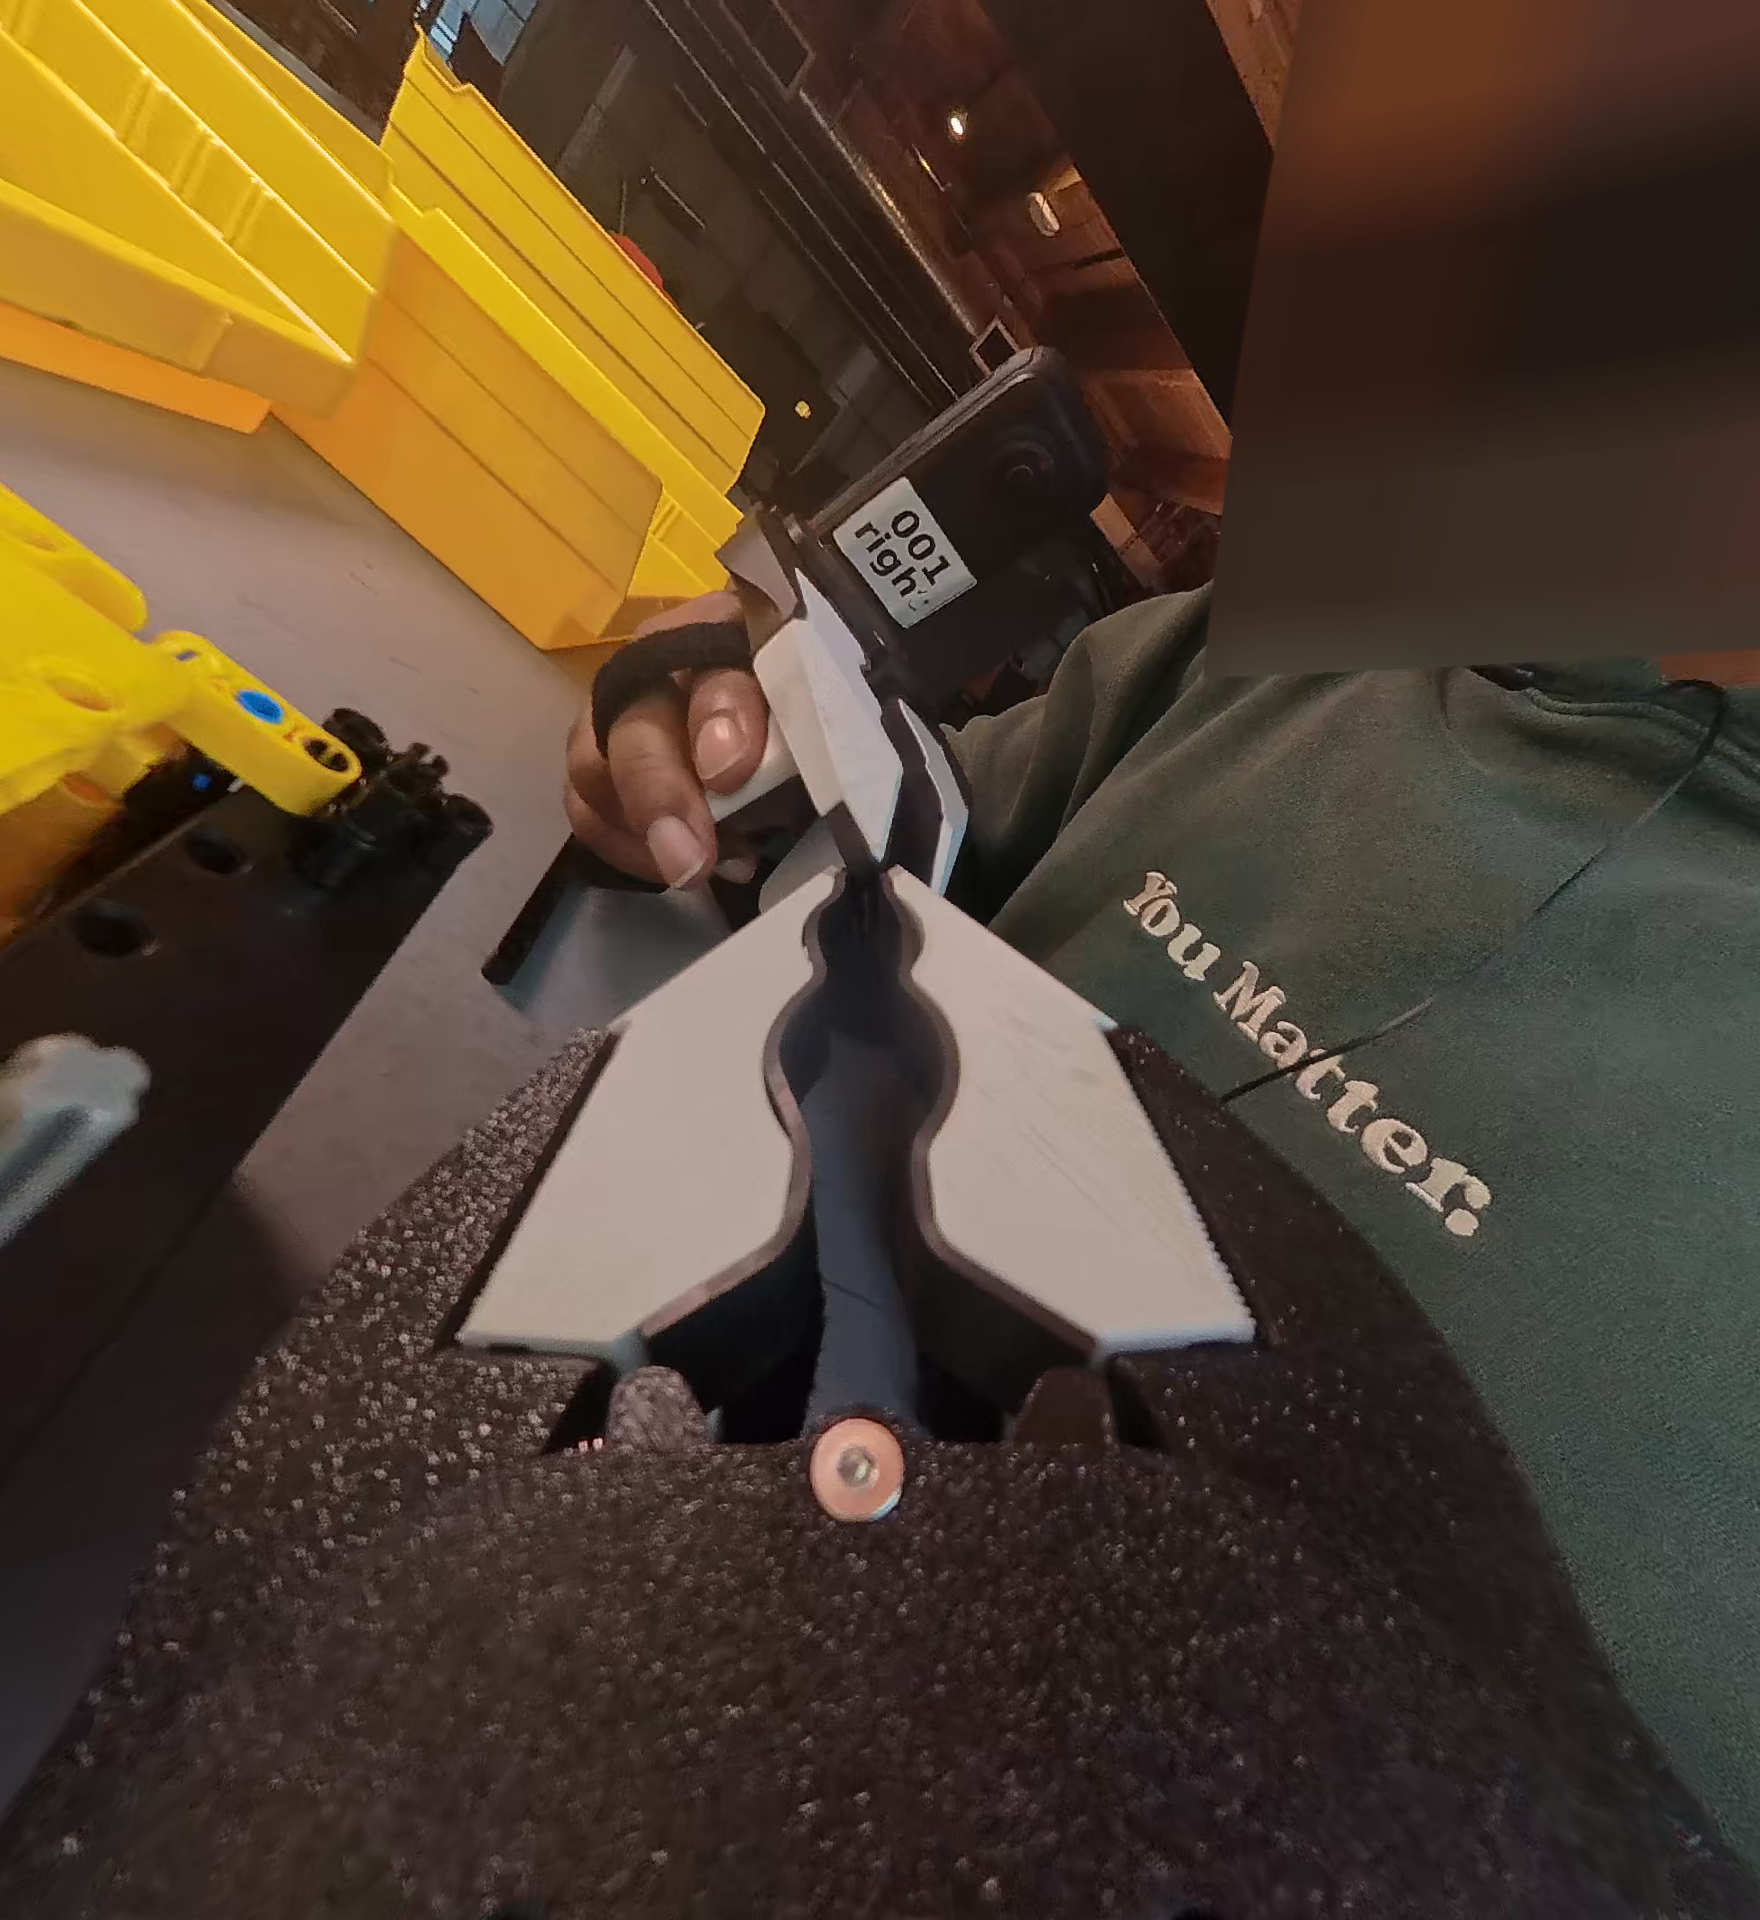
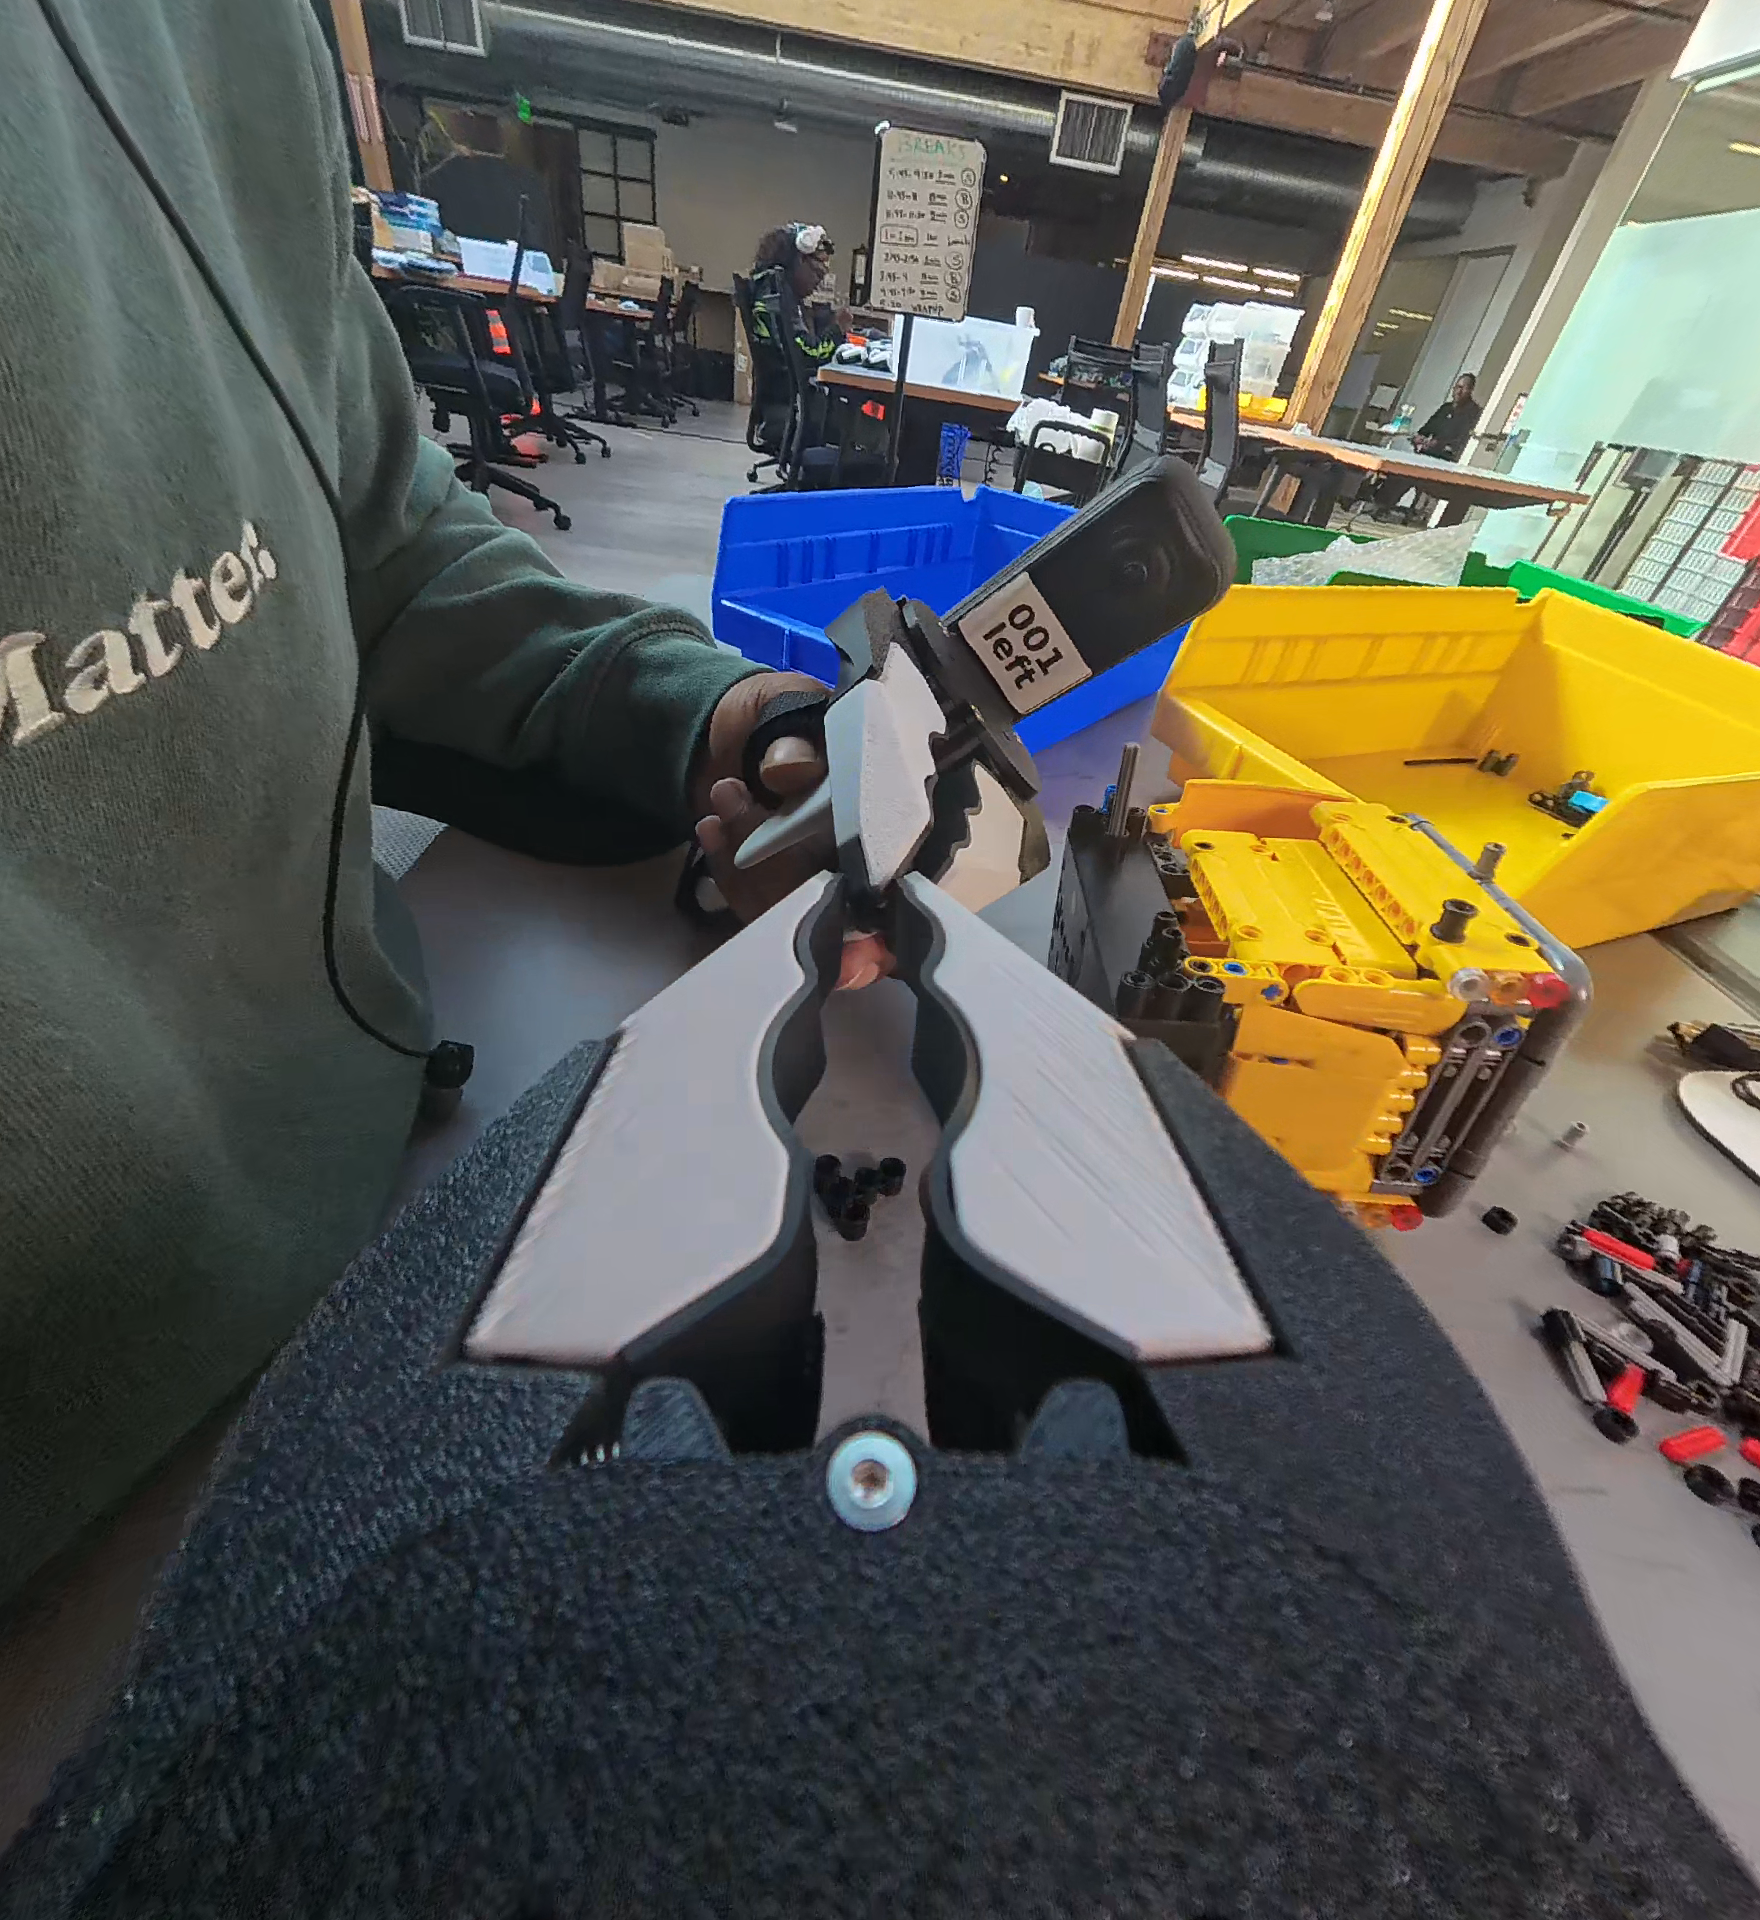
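Both grippers meet tip to tip above the bench [image 2: 564,966]. The left gripper [image 1: 860,883] has its jaws drawn nearly together at the tips, pinching a small black piece [image 1: 863,902]; the right gripper [image 2: 868,906] has its jaws likewise closed on that same small dark piece, so the two sets of tips touch around it. Which gripper bears the load cannot be told.

Under the right jaws a little cluster of black pins [image 2: 860,1193] lies on bare bench, apart from everything else.

Just right of the tips stands a yellow and black brick model [image 2: 1323,997], close enough to crowd that side. Behind it sits a yellow bin [image 2: 1541,748], with a blue bin [image 2: 834,561] further back. Loose black and red parts [image 2: 1707,1351] are scattered near the bench's right edge. The person's green sweatshirt [image 2: 128,727] closes off the left.
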